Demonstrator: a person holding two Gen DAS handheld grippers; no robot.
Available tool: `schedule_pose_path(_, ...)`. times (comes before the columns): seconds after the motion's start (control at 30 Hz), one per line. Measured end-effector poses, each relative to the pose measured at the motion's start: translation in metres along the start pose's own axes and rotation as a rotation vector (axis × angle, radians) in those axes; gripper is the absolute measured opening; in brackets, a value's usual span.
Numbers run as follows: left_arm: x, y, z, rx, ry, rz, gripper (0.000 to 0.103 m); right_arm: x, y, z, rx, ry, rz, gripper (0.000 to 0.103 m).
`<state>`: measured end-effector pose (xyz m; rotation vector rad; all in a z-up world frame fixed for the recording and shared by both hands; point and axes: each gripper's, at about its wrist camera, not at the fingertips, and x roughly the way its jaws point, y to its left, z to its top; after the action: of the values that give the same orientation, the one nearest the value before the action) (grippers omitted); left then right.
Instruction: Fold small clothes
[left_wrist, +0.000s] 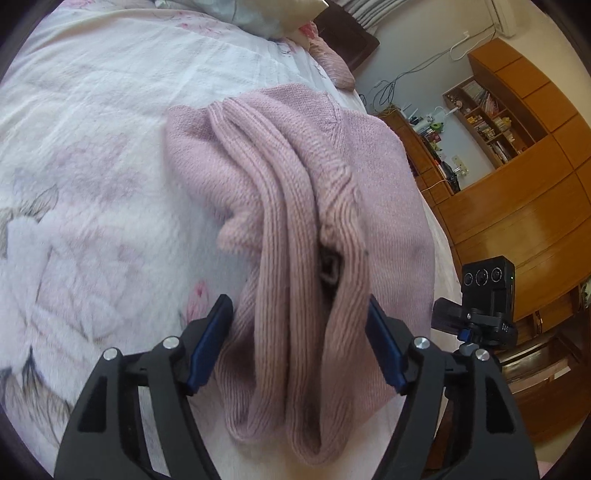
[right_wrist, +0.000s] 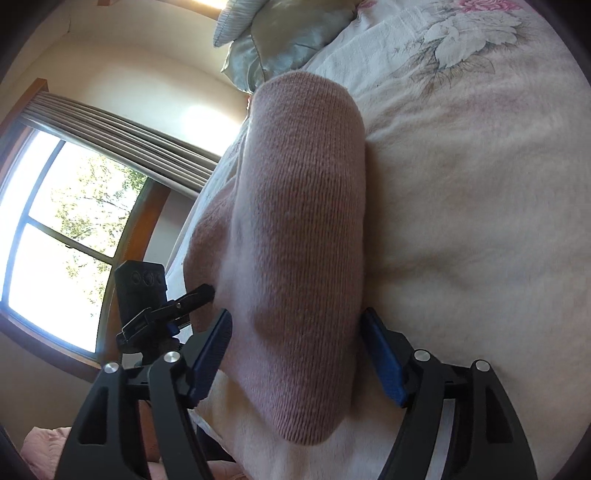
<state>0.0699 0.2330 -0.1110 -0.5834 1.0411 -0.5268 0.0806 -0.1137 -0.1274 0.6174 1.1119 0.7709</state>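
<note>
Bed: floral cover, bearing all below. Sweater: pink knit, bunched in ribbed folds mid-bed. My left gripper: jaws spread, straddling the ribbed hem. My right gripper: jaws spread, flanking a sweater fold. Camera: writing on its mount too small to read.

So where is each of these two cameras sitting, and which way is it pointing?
Left wrist: on the left gripper, looking along its fingers over the pink sweater on the bed toward wooden shelves; the right gripper shows at the side.
Right wrist: on the right gripper, facing the sweater, pillow and window; the left gripper shows.
Shared: sweater, bed, each other's gripper.
</note>
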Motion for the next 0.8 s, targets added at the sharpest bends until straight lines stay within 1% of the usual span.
schedule_pose_path(0.07, -0.005, 0.005, -0.011, -0.024, -0.005, 0.020, 0.076, -0.002, 0.006, -0.014, -0.019, 0.005, -0.010, 0.072)
schedule_pose_path(0.13, -0.009, 0.003, -0.019, -0.020, -0.024, 0.052, 0.074, -0.002, 0.009, -0.025, -0.023, 0.010, -0.030, 0.065)
schedule_pose_path(0.2, -0.012, 0.002, -0.026, -0.001, -0.034, 0.084, 0.072, 0.001, 0.011, -0.033, -0.028, 0.000, -0.058, 0.049)
schedule_pose_path(0.23, -0.012, 0.001, -0.029, 0.010, -0.030, 0.104, 0.071, 0.002, 0.011, -0.035, -0.028, -0.010, -0.076, 0.047)
schedule_pose_path(0.3, -0.010, -0.004, -0.031, 0.033, -0.033, 0.137, 0.071, 0.002, 0.008, -0.039, 0.005, -0.031, -0.071, 0.040)
schedule_pose_path(0.37, -0.007, -0.005, -0.033, 0.051, -0.034, 0.161, 0.070, 0.003, 0.005, -0.043, 0.012, -0.035, -0.099, 0.038)
schedule_pose_path(0.5, -0.007, -0.005, -0.037, 0.074, -0.050, 0.182, 0.070, 0.010, 0.012, -0.044, -0.027, -0.032, -0.190, 0.038)
schedule_pose_path(0.57, -0.011, -0.007, -0.037, 0.067, -0.060, 0.199, 0.070, 0.009, 0.019, -0.046, -0.037, -0.035, -0.212, 0.044)
schedule_pose_path(0.6, -0.014, -0.009, -0.041, 0.059, -0.065, 0.208, 0.070, 0.007, 0.025, -0.047, -0.044, -0.040, -0.239, 0.051)
schedule_pose_path(0.63, -0.016, -0.010, -0.042, 0.052, -0.067, 0.218, 0.073, 0.009, 0.036, -0.044, -0.055, -0.044, -0.275, 0.057)
schedule_pose_path(0.67, -0.020, -0.012, -0.044, 0.049, -0.068, 0.233, 0.074, 0.011, 0.046, -0.049, -0.079, -0.048, -0.314, 0.065)
schedule_pose_path(0.73, -0.025, -0.019, -0.050, 0.047, -0.065, 0.274, 0.078, 0.009, 0.066, -0.056, -0.144, -0.067, -0.406, 0.069)
schedule_pose_path(0.8, -0.032, -0.022, -0.057, 0.043, -0.064, 0.307, 0.079, 0.009, 0.082, -0.064, -0.180, -0.082, -0.478, 0.087)
